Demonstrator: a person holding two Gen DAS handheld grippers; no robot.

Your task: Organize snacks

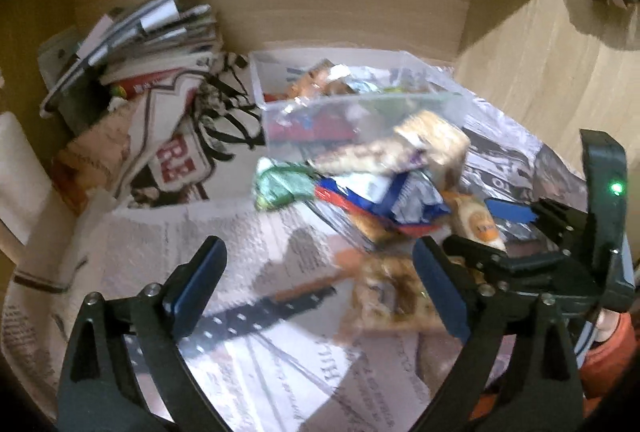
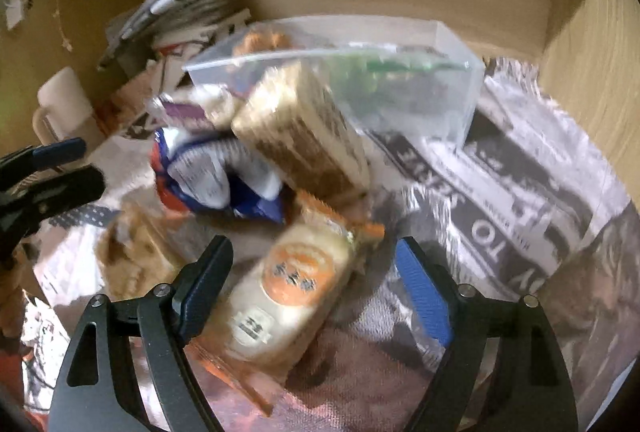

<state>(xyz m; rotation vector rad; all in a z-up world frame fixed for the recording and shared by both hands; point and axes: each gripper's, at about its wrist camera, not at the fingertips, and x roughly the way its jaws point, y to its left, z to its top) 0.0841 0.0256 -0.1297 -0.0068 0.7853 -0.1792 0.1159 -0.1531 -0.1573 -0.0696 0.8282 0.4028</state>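
Both grippers are standing wide apart and holding nothing as I am reaching into the snack pile. Between the open jaws of my right gripper (image 2: 314,264) I am framing the cream-and-orange wrapped cake packet (image 2: 280,296), which is lying on the newspaper-covered worktop (image 2: 520,200); the pads are not yet pressing on it. My left gripper (image 1: 320,272) is hanging open over a blurred brown-and-clear packet of biscuits (image 1: 388,296), which lies nearer the right pad than the left, not gripped.

I judge that I am at the picking step: snacks are still heaped loose in front of the clear plastic storage box (image 1: 340,100), which already has several wrappers inside. The next move, as I read it, calls for closing the right gripper gently across the soft cake packet, then lifting it over the box's near wall without snagging the tall beige cracker pack (image 2: 304,136) or the blue-and-white crinkled bag (image 2: 216,176) leaning beside it.

From the left wrist I am seeing the stack of magazines and papers (image 1: 148,36) left of the box, a green wrapped sweet (image 1: 280,184), and my right gripper's body. From the right wrist I am seeing the cake's label clearly, and a white mug (image 2: 64,104) at the left edge.
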